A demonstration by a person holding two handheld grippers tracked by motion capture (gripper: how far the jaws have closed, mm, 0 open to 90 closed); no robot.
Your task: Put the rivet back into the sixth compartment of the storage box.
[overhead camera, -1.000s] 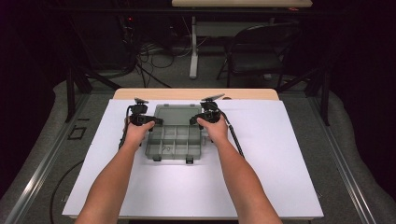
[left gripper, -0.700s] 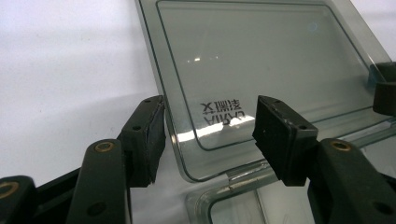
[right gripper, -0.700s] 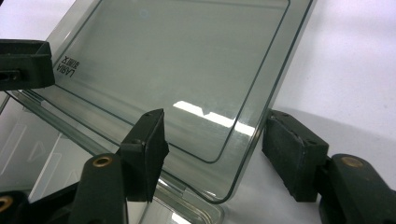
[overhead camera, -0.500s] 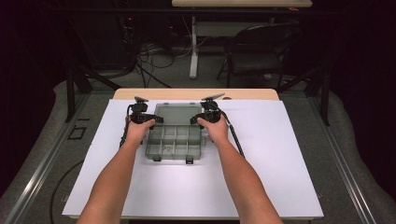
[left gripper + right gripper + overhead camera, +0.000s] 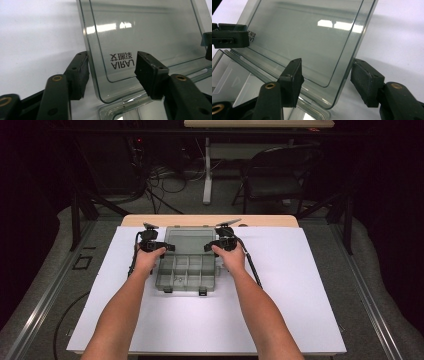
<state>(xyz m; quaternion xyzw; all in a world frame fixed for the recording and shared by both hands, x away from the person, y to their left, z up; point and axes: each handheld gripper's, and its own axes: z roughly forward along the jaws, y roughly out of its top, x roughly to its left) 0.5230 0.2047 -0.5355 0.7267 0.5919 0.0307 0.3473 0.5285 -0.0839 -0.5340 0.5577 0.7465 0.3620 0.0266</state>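
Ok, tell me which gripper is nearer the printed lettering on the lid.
Left. The left gripper straddles the lid's edge with the lettering right between its open jaws; the right gripper straddles the opposite edge, far from it.

We see a clear, glossy smoke-tinted plastic organizer box [image 5: 186, 270] whose smooth lid [image 5: 147, 37] throws back light glare, matt black plastic jaws with brass-looking rivets on the left gripper [image 5: 111, 75] and right gripper [image 5: 327, 77], a matt white sheet [image 5: 295, 285], and a pale wood tabletop edge [image 5: 210, 220].
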